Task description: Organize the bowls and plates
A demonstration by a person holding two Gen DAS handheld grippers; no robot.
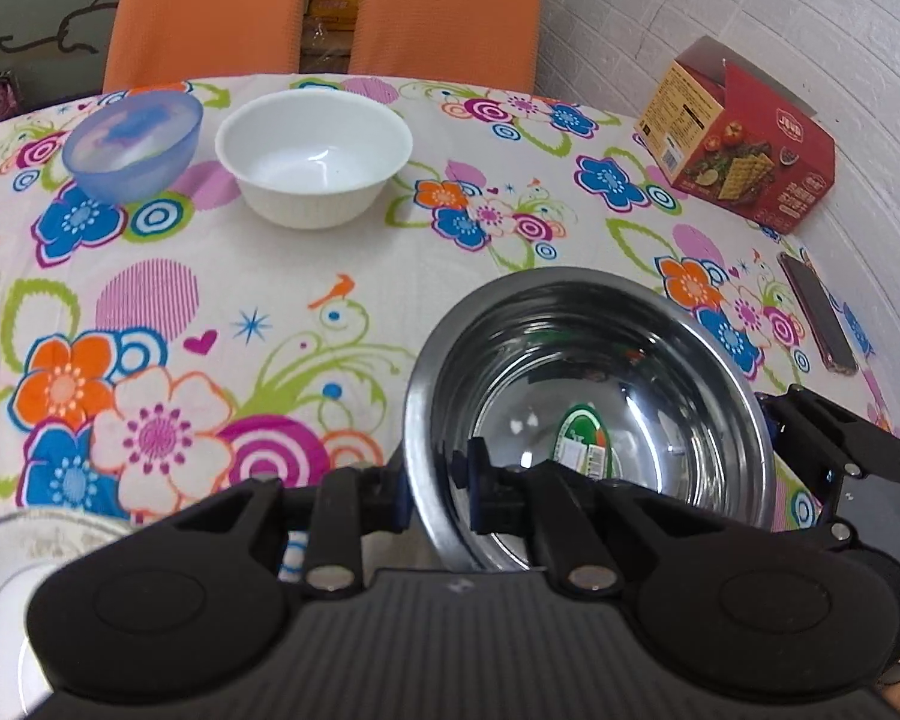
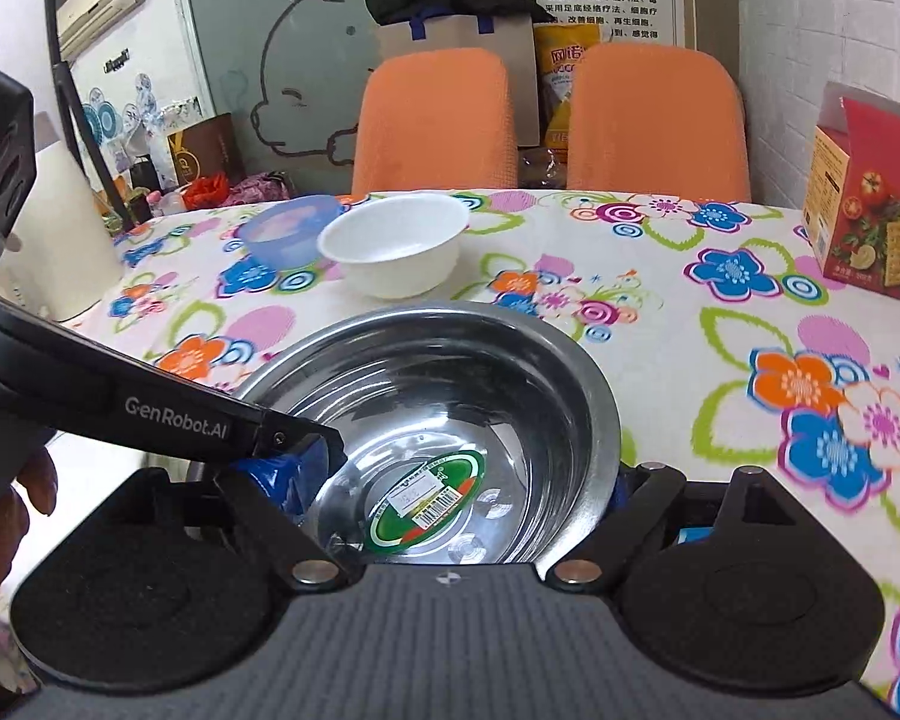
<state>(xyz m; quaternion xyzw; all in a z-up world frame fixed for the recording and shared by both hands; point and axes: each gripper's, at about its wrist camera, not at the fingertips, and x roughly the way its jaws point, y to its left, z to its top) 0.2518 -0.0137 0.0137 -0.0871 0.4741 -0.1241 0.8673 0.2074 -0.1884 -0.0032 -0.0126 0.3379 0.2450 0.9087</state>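
A steel bowl (image 1: 600, 372) with a green sticker inside sits at the near right of the flowered table. My left gripper (image 1: 438, 489) is shut on its left rim, one finger outside and one inside. In the right wrist view that gripper (image 2: 294, 468) reaches in from the left onto the steel bowl (image 2: 450, 396). My right gripper (image 2: 441, 495) stands wide open, with its fingers on either side of the bowl's near part. A white bowl (image 1: 315, 156) and a translucent blue bowl (image 1: 132, 141) stand side by side at the far edge. A white plate (image 1: 6, 594) shows at the lower left.
A red cracker box (image 1: 744, 144) and a dark phone (image 1: 816, 312) lie along the right side by the wall. Two orange chairs (image 1: 444, 6) stand behind the table. A white cylinder (image 2: 60, 240) stands at the table's left edge. A person's hand (image 2: 12, 504) holds the left gripper.
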